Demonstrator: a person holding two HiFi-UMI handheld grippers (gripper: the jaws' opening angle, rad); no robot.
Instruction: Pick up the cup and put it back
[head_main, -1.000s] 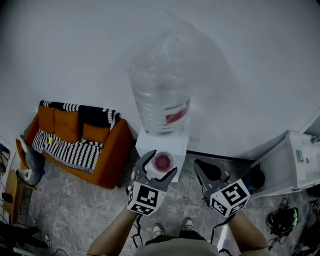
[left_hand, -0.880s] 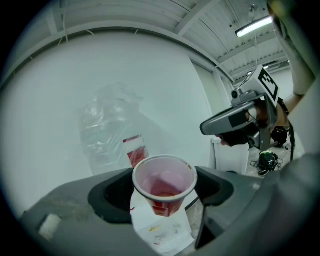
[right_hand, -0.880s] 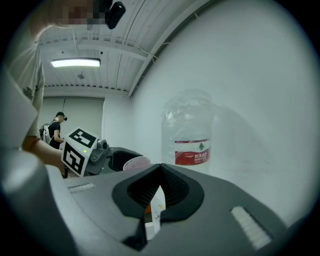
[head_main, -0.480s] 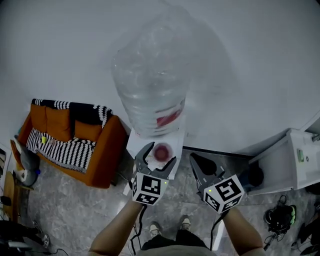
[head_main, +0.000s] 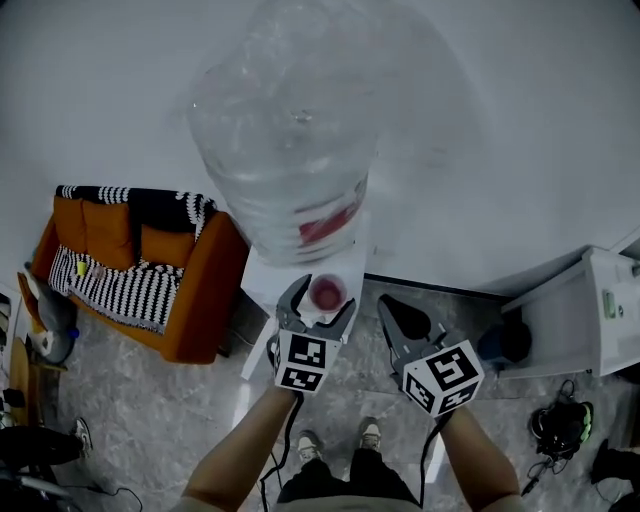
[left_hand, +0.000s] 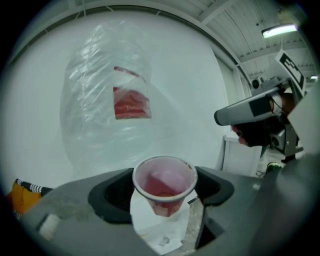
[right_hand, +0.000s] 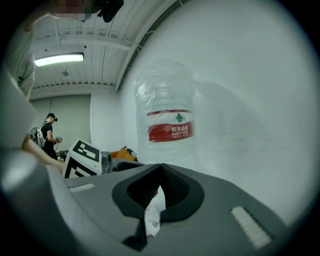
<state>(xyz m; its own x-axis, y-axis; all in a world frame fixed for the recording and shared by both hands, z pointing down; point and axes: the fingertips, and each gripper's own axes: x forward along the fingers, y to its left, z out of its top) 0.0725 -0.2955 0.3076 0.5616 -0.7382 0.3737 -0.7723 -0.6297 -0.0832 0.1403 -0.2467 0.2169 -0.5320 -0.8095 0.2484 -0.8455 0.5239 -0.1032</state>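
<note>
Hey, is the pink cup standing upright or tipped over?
Upright: the cup shows its open round rim facing up, level, between the left tongs.

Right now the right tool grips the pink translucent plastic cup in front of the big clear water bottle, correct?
No: the left tool grips the pink translucent plastic cup in front of the big clear water bottle; the left gripper view shows it.

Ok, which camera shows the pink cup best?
The left gripper view: the cup sits close and central, gripped between the left gripper's jaws, with its inside visible. The head view shows it small from above. The right gripper view misses it.
</note>
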